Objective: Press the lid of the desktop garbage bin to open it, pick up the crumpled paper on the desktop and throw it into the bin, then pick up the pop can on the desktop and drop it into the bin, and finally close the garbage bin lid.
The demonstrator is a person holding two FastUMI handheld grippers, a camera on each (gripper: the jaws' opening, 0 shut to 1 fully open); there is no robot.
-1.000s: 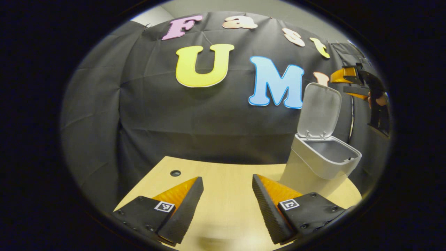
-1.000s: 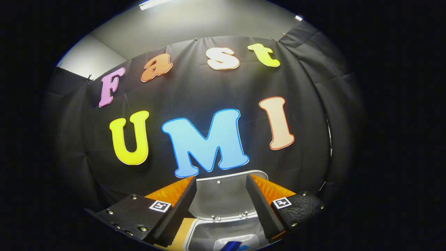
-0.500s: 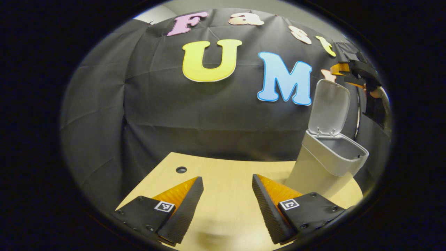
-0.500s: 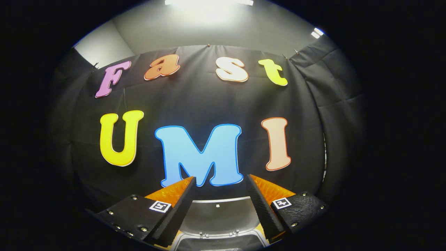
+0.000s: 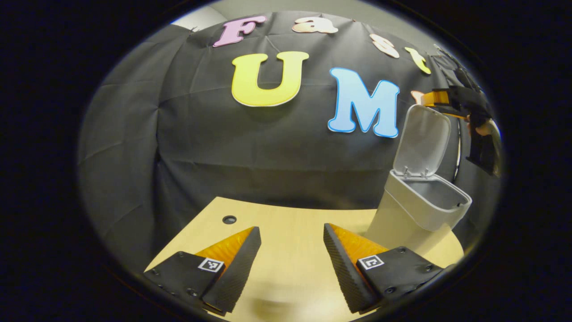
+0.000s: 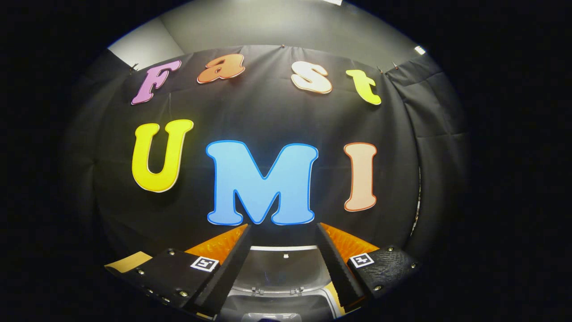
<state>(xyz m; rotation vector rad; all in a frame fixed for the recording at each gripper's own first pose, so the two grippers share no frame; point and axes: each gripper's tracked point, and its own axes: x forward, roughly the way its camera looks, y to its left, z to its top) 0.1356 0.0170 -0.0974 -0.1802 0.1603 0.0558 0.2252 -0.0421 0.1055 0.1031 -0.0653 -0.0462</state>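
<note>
The grey desktop bin (image 5: 418,210) stands at the right of the wooden table (image 5: 290,241) with its lid (image 5: 422,141) raised upright. My left gripper (image 5: 290,235) hovers open and empty over the table, left of the bin. In the left gripper view, my right gripper (image 5: 440,99) is held by a hand at the lid's top edge. In the right gripper view, the right gripper (image 6: 282,230) is open, and the lid (image 6: 281,273) rises between and just beyond its fingers. Whether a finger touches the lid is unclear. The bin's inside is dark.
A small round hole (image 5: 229,219) sits in the table near its far left edge. The black cloth wall hangs close behind the table and the bin. A strip of table (image 6: 127,260) shows at the lower left of the right gripper view.
The right gripper rose from above the bin's opening to the top edge of the lid, then dipped slightly. The left gripper barely moved. The lid stays upright.
</note>
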